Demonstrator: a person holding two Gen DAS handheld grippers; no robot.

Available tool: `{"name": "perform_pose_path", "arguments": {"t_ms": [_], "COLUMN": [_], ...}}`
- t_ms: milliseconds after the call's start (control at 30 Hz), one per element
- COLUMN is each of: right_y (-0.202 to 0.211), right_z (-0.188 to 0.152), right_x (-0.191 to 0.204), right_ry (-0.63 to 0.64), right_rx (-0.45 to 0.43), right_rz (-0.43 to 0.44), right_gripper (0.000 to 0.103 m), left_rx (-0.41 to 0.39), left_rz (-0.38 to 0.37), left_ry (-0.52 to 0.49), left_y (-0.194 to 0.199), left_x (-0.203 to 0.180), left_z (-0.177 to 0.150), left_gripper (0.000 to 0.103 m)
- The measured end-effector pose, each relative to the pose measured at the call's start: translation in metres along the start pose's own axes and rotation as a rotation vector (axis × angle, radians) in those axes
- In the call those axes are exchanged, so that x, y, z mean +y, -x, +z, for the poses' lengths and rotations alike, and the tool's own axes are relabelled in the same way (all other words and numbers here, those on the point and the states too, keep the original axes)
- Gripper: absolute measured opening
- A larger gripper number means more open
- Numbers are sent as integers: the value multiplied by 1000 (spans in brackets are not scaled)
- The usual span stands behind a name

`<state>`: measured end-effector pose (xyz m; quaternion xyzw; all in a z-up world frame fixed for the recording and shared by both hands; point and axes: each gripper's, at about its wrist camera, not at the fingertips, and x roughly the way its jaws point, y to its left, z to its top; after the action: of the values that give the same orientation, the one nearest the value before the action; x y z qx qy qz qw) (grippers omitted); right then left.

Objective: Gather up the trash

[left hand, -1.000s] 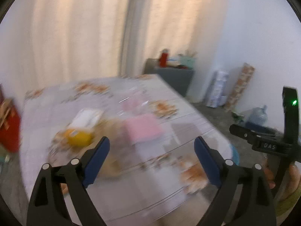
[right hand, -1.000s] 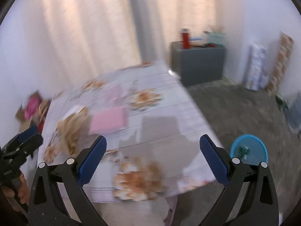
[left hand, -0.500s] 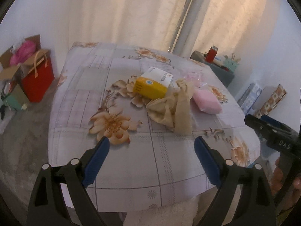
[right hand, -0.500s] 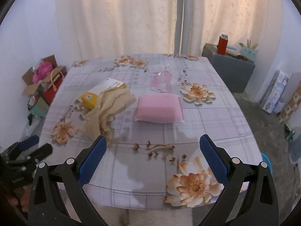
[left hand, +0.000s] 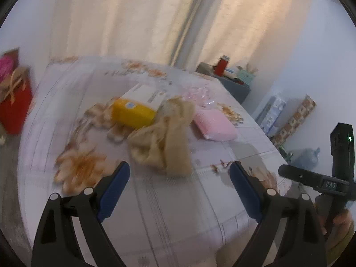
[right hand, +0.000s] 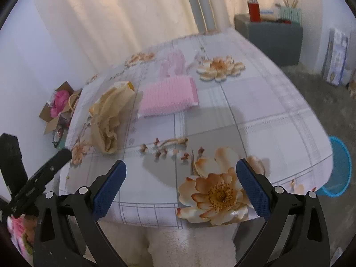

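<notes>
A crumpled beige bag (left hand: 162, 138) lies mid-table against a yellow-and-white box (left hand: 138, 104); the bag also shows in the right wrist view (right hand: 109, 115). A pink packet (left hand: 213, 123) lies to its right, also in the right wrist view (right hand: 169, 98). A clear pinkish wrapper (right hand: 175, 63) lies behind it. My left gripper (left hand: 180, 188) is open and empty, just short of the bag. My right gripper (right hand: 181, 185) is open and empty over the table's near edge. A blue bin (right hand: 339, 169) stands on the floor at the right.
The table has a flowered cloth (right hand: 255, 111). A grey cabinet (right hand: 276, 42) with a red flask stands at the back right. A red bag (left hand: 13, 106) and a cardboard box (right hand: 59, 106) sit on the floor at the left. Curtains hang behind.
Both grippers have swung and shifted view; the left one has come closer to the beige bag. The right one has turned right, so the blue bin shows. Both stay open.
</notes>
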<state>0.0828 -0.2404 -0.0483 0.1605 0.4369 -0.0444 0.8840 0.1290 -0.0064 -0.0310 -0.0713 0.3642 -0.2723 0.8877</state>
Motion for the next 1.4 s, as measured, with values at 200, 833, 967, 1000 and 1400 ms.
{"name": "perform_pose_path", "arguments": {"t_ms": [200,833,967,1000,1400], "right_y": [-15,-5,-6,-5,2], "right_z": [-1,-8,-9,-9,-15], "right_x": [-7,-20,-11,-8,-3], "right_ry": [-28,-88,-82,-73,-74], "right_rx": [33,27,40,40,43], "right_rz": [55,124,160,162,163], "right_gripper": [95,95,95,95,95], "left_rx": [85,302,267,262,175], "left_rz": [37,-39,-34,-29,-32], "left_ry": [-30,72,69,66,73], "left_y": [-42,-22,-9,-5,-4], "left_x": [-2,0,-1,-4,3], "left_z": [19,-39,-50,-48,-14], "left_gripper": [76,9,26,42,71]}}
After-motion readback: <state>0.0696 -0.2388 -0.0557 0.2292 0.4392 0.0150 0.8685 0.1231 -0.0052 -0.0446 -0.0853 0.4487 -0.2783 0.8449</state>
